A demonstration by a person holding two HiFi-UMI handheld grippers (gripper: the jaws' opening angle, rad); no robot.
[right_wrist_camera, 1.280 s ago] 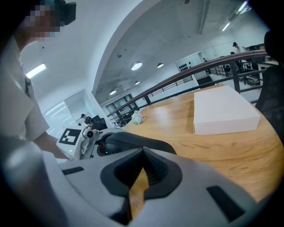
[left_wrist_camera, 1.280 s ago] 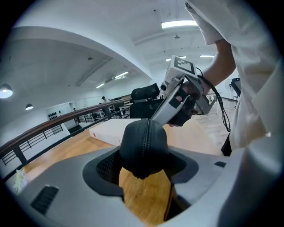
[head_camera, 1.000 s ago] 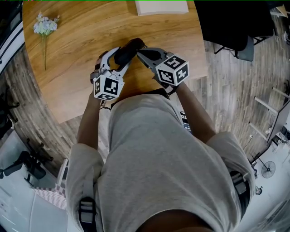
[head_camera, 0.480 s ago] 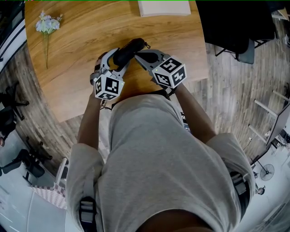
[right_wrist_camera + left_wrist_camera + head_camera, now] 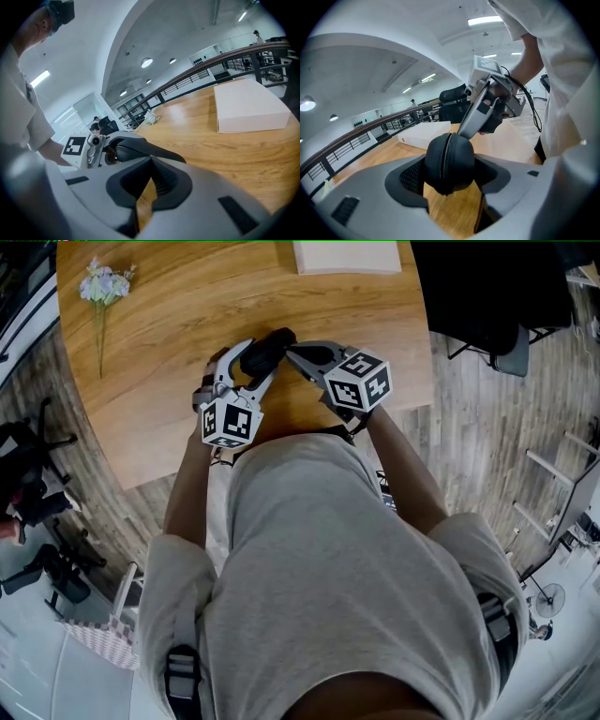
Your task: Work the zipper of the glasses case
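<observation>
A black glasses case [image 5: 265,351] is lifted just above the wooden table [image 5: 159,418], near its front edge. My left gripper [image 5: 249,362] is shut on the case, one wide-set jaw on each side. In the left gripper view the case [image 5: 450,154] fills the gap and its zipper line faces the camera. My right gripper [image 5: 291,352] is shut. Its fingertips [image 5: 465,131] touch the case at the zipper line, near the far end. In the right gripper view the tips [image 5: 149,160] meet just in front of the case [image 5: 136,149]. The zipper pull is hidden, so I cannot tell if it is pinched.
A flat white box [image 5: 345,257] lies at the table's far edge. A sprig of pale flowers [image 5: 101,287] rests at the far left. A dark chair [image 5: 506,306] stands off the table's right side, over plank flooring. The person's torso is close to the front edge.
Both grippers and the case kept nearly the same place. The small pull tab that stuck out at the case's far end earlier no longer shows.
</observation>
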